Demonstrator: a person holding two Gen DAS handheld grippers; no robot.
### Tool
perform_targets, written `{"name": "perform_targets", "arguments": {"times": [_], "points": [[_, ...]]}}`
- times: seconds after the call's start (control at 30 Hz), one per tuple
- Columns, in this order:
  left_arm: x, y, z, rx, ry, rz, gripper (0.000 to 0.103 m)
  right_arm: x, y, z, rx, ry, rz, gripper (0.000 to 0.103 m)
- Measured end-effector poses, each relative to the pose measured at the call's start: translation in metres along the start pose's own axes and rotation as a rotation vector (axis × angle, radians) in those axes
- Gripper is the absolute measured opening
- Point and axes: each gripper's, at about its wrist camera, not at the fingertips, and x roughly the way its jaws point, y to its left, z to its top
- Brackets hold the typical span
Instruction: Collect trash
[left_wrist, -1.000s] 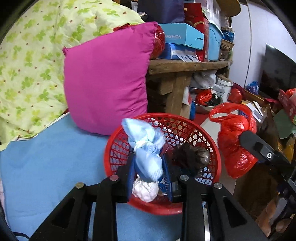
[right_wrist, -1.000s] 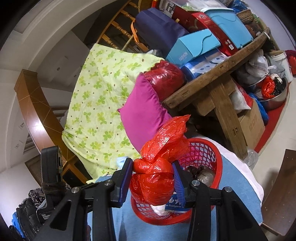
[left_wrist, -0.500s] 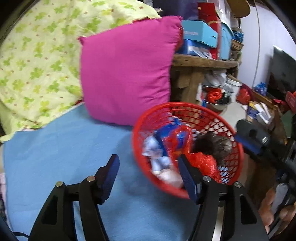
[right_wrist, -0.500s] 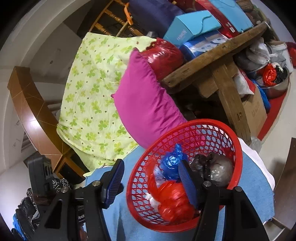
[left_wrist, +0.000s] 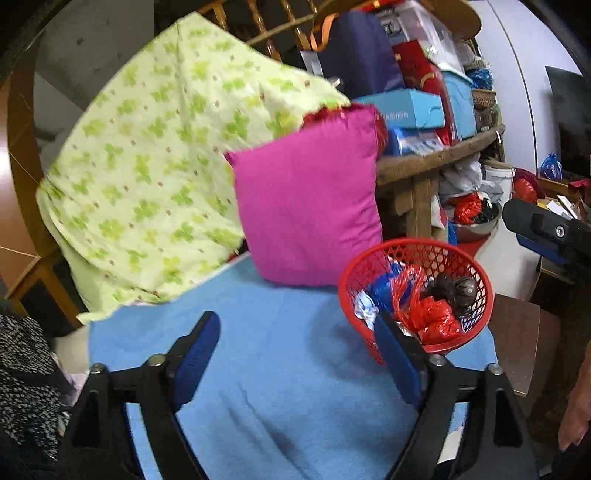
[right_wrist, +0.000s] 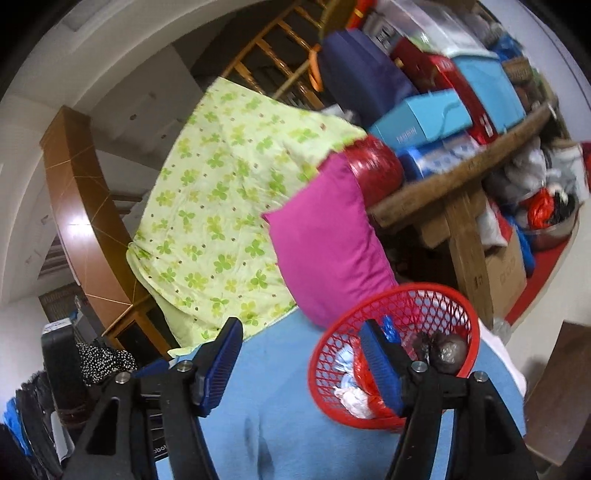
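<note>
Red mesh basket (left_wrist: 476, 325) at the right edge of a blue-covered surface (left_wrist: 280, 369), holding the trash: a red bag (left_wrist: 436, 317), a blue bag (left_wrist: 382, 291), pale crumpled pieces (left_wrist: 364, 314) and a dark knotted bag (left_wrist: 456, 290). Left tool (left_wrist: 295, 358) over the blue cover, jaws opening, nothing between them; its right finger overlapping the basket's near rim in the view. Right tool (right_wrist: 301, 363) likewise opening and empty, its right finger in front of the basket (right_wrist: 461, 306). Magenta pillow (left_wrist: 306, 206) just behind the basket, leaning on a green-patterned quilt (left_wrist: 166, 166). Far right, a wooden table (left_wrist: 436, 162) stacked with boxes (left_wrist: 402, 112), more bags and a bowl underneath.
</note>
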Motion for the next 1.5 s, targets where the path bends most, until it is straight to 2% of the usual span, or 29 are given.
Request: {"name": "perform_targets", "arguments": {"times": [0.1, 0.4, 0.5, 0.77, 0.87, 0.97, 1.2, 1.5], "points": [[-0.027, 0.004, 0.002, -0.006, -0.036, 0.025, 0.091, -0.021, 0.018, 0.003, -0.04, -0.019, -0.014, 0.076], [-0.082, 0.02, 0.003, -0.059, -0.074, 0.088, 0.091, -0.082, 0.061, 0.011, -0.139, -0.088, -0.045, 0.083], [-0.099, 0.028, 0.003, -0.081, -0.086, 0.124, 0.097, -0.099, 0.075, 0.012, -0.169, -0.104, -0.062, 0.086], [-0.144, 0.048, -0.002, -0.127, -0.115, 0.204, 0.097, -0.139, 0.107, 0.017, -0.215, -0.125, -0.085, 0.091], [-0.16, 0.056, -0.003, -0.137, -0.128, 0.235, 0.1, -0.154, 0.118, 0.017, -0.237, -0.136, -0.089, 0.094], [-0.169, 0.065, -0.004, -0.159, -0.129, 0.262, 0.102, -0.163, 0.125, 0.017, -0.257, -0.136, -0.109, 0.098], [-0.175, 0.077, -0.01, -0.192, -0.099, 0.289, 0.102, -0.167, 0.132, 0.013, -0.272, -0.118, -0.124, 0.099], [-0.181, 0.076, -0.013, -0.188, -0.105, 0.314, 0.102, -0.167, 0.13, 0.001, -0.287, -0.074, -0.128, 0.099]]}}
